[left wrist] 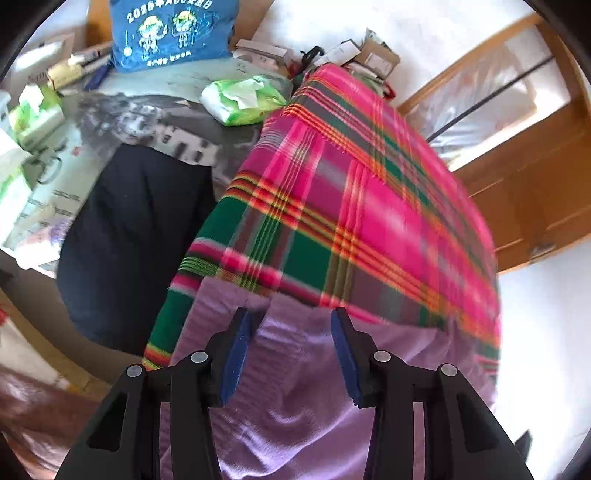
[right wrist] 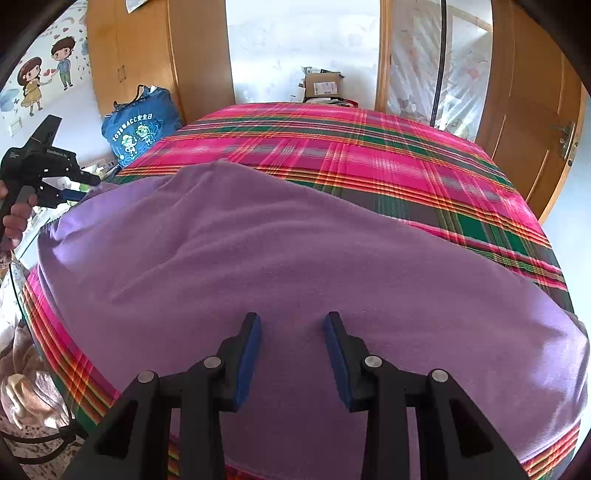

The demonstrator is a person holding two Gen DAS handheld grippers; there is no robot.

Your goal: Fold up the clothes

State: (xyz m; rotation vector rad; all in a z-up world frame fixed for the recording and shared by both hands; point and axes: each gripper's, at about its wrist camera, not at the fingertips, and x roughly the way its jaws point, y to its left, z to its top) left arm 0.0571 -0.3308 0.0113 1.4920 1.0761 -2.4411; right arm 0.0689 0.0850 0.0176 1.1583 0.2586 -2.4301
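A purple garment (right wrist: 295, 266) lies spread over a bed with a pink, green and orange plaid cover (right wrist: 351, 155). My right gripper (right wrist: 292, 319) is open just above the garment's near part, nothing between the pads. My left gripper (left wrist: 291, 317) is open over the garment's edge (left wrist: 295, 387), where purple cloth meets the plaid cover (left wrist: 351, 206); a fold of cloth rises between its fingers. The left gripper also shows in the right wrist view (right wrist: 74, 184), at the garment's far left corner.
A dark garment (left wrist: 136, 236) lies on a cluttered table left of the bed, with a blue bag (left wrist: 170, 33), green tissue packs (left wrist: 243, 99) and boxes. Wooden wardrobe doors (right wrist: 528, 110) and a cardboard box (right wrist: 325, 86) stand beyond the bed.
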